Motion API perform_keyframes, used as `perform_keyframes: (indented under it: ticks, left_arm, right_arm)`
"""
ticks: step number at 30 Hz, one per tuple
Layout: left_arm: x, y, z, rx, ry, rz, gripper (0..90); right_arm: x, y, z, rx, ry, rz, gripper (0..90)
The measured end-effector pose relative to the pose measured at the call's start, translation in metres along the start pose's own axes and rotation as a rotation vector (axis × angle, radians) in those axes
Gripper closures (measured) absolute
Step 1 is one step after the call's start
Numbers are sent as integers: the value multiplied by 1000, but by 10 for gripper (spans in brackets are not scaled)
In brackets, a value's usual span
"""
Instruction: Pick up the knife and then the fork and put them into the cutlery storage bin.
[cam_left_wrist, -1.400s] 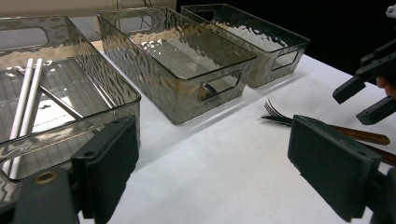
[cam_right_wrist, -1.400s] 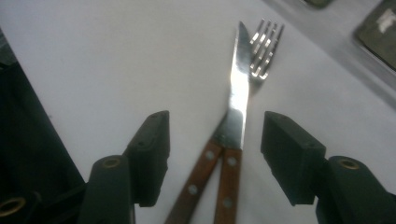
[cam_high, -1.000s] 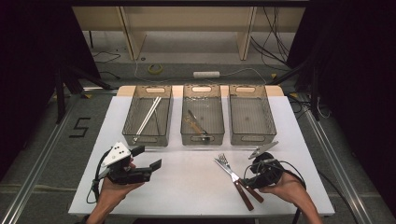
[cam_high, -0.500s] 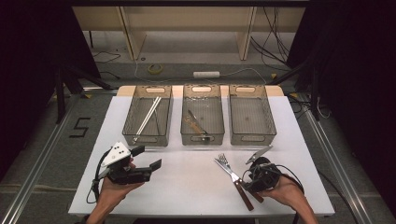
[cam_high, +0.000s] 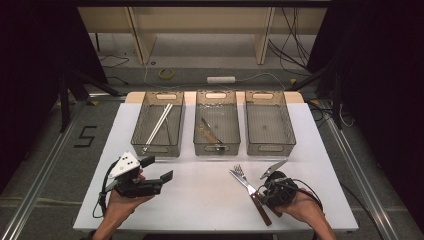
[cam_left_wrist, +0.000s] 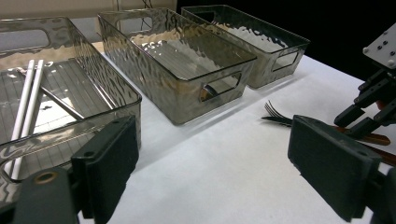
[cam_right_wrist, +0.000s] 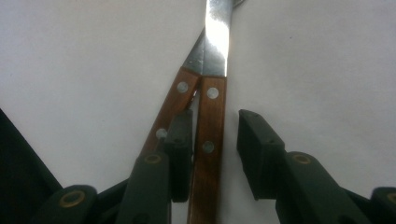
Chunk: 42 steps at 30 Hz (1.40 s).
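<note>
In the right gripper view, one wooden fork handle (cam_right_wrist: 208, 154) is straddled by the right gripper (cam_right_wrist: 212, 154), its long axis running up the frame; a second handle (cam_right_wrist: 170, 105) lies outside the left jaw. The jaws have just been closing, with a gap remaining at the right pad. The left gripper (cam_high: 159, 170) is held open, well apart at lower left. White table (cam_high: 200, 200), three bins behind.
</note>
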<state>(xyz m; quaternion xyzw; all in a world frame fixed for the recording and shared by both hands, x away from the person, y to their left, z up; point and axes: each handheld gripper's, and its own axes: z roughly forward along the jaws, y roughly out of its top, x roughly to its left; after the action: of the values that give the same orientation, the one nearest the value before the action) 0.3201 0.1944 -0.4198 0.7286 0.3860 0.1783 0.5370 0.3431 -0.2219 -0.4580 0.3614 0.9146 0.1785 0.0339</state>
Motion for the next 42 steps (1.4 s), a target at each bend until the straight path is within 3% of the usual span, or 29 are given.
perform_keyframes:
  ticks: [13,24,30,42]
  left_arm:
    - [0,0,0,1,0,0,158]
    - [0,0,0,4,-1,4,158]
    - [0,0,1,4,-1,4,158]
    - [0,0,1,2,0,3,158]
  right_arm:
    - [4,1,2,15,-37,-36,748]
    - [4,1,2,17,-36,-47,769]
    - [3,1,-3,-15,-21,-67,771]
    - [-3,0,-16,-85,-24,-50,771]
